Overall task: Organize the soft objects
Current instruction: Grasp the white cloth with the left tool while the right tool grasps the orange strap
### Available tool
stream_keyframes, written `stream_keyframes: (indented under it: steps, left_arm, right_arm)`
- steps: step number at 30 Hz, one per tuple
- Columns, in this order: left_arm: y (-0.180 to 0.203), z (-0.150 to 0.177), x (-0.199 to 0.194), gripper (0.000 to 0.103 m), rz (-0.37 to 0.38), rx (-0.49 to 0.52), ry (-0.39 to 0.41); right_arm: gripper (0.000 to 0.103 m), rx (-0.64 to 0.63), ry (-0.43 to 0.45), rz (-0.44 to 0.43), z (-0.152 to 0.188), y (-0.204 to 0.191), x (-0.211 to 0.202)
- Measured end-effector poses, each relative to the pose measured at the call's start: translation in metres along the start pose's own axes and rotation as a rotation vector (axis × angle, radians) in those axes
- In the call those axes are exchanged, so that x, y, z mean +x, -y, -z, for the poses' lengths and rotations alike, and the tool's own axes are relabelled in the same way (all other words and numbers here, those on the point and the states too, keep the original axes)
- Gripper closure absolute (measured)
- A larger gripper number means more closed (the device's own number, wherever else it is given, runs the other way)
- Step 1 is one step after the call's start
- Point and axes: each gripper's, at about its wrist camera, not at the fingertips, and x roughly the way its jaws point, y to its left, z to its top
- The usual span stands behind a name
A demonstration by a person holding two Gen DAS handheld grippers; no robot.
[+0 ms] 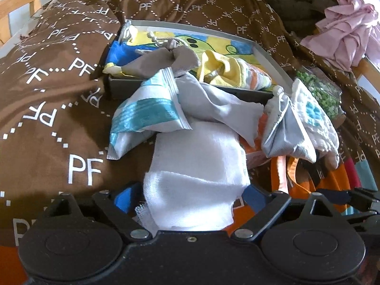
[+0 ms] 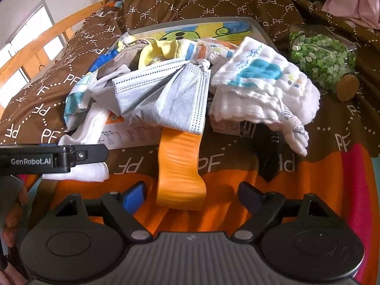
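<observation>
Gauze and strap between spread jaws

Left wrist: the left gripper [image 1: 190, 197] stands with its jaws spread wide; a folded white gauze cloth [image 1: 194, 175] lies between the blue pads and fills most of the gap; whether the pads press on it cannot be told; beyond it lie a teal-striped packet [image 1: 147, 109], a grey face mask [image 1: 282, 133] and a shallow box [image 1: 190, 87] on the brown bedspread [image 1: 54, 109].

Right wrist: the right gripper [image 2: 192, 196] is spread too; an orange strap [image 2: 180, 166] runs between the fingers, clear of both pads; the strap leads under the grey face mask [image 2: 166, 97]; a white quilted cloth [image 2: 263, 87] lies just beside; the left gripper's finger [image 2: 71, 155] rests on the gauze cloth [image 2: 85, 173].
</observation>
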Motion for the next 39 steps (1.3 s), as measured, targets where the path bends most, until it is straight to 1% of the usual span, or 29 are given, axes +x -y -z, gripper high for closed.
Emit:
stream_keyframes:
  steps: [1,3,7,8,9,11,16,18,19,24,27,29,31,32,33,36,39]
  left_arm:
    - [0.0,0.0,0.0,0.016,-0.002,-0.001,0.004]
    - [0.0,0.0,-0.001,0.022,-0.005,0.002,0.005]
    - [0.002,0.0,-0.001,0.027,-0.021,0.014,-0.002]
    - [0.002,0.0,0.0,0.032,-0.032,0.022,-0.009]
    - [0.004,0.0,-0.001,0.036,-0.048,0.035,-0.014]
    - [0.004,0.0,-0.002,0.04,-0.064,0.041,-0.02]
    - [0.001,-0.001,-0.007,0.053,-0.084,0.015,-0.011]
    - [0.002,-0.001,-0.009,0.06,-0.094,0.026,0.001]
    - [0.002,-0.001,-0.01,0.061,-0.097,0.033,0.005]
    - [0.004,0.0,-0.01,0.074,-0.116,0.066,0.014]
    - [0.011,0.002,-0.01,0.078,-0.145,0.129,0.019]
    - [0.018,0.005,-0.01,0.08,-0.175,0.188,0.024]
    - [0.026,0.009,-0.01,0.081,-0.204,0.25,0.033]
    - [0.029,0.01,-0.01,0.082,-0.218,0.279,0.037]
    - [0.031,0.011,-0.011,0.084,-0.224,0.291,0.04]
    - [0.033,0.013,-0.014,0.088,-0.238,0.294,0.043]
    - [0.035,0.014,-0.019,0.089,-0.241,0.29,0.045]
  right_arm:
    - [0.02,-0.001,-0.002,-0.001,0.0,0.0,0.0]
    - [0.025,-0.001,-0.004,-0.001,0.0,0.0,0.001]
    - [0.032,0.003,-0.006,0.001,0.0,0.0,0.001]
    - [0.033,0.004,-0.006,0.004,0.0,0.0,0.001]
    - [0.034,0.006,-0.006,0.004,0.0,0.0,0.001]
    - [0.035,0.01,-0.005,0.004,0.0,0.001,0.001]
    - [0.035,0.011,-0.003,0.004,0.0,0.0,0.001]
    - [0.035,0.011,-0.003,0.005,0.0,0.0,0.001]
    - [0.036,0.011,-0.003,0.005,0.0,0.0,0.001]
    - [0.04,0.005,0.0,0.0,0.0,0.0,0.0]
    - [0.044,-0.001,0.001,-0.003,0.001,-0.002,0.0]
    - [0.046,0.0,0.004,-0.009,0.0,-0.002,-0.001]
    - [0.05,0.002,0.005,-0.014,0.0,-0.002,-0.002]
    - [0.053,0.002,0.008,-0.018,0.0,-0.002,-0.003]
    - [0.057,0.003,0.01,-0.023,0.001,-0.003,-0.003]
    - [0.058,0.003,0.011,-0.028,0.001,-0.003,-0.004]
    - [0.059,0.021,0.011,-0.045,0.0,-0.002,-0.005]
